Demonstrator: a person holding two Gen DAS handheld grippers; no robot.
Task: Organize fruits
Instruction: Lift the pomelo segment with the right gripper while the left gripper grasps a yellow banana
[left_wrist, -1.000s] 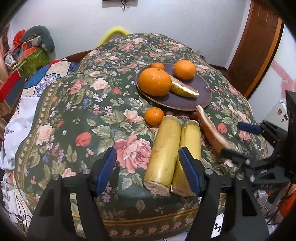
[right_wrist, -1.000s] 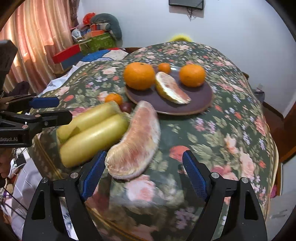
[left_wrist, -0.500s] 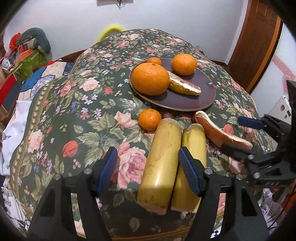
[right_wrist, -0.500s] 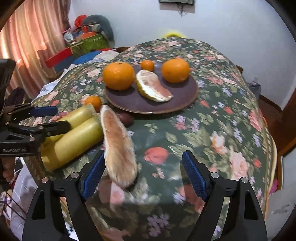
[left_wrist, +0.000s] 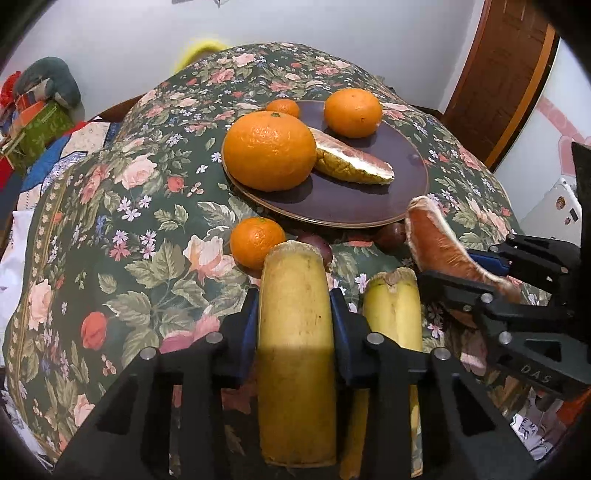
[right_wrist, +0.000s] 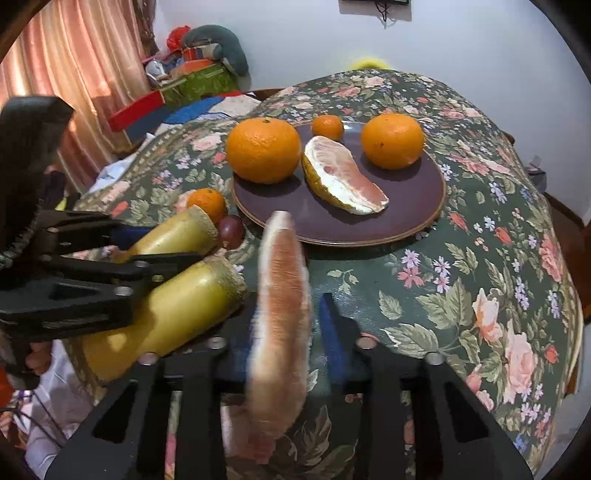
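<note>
on a floral tablecloth (left_wrist: 122, 229), l gripper (left_wrist: 294, 314) clamps a banana (left_wrist: 295, 332) & r gripper (right_wrist: 282, 317) a pomelo wedge (right_wrist: 280, 295), jaws just closed, likely bound for the plate (right_wrist: 424, 218).

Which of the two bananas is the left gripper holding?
The left gripper is shut on the outer banana, the one beside the small orange; the other banana lies free.
</note>
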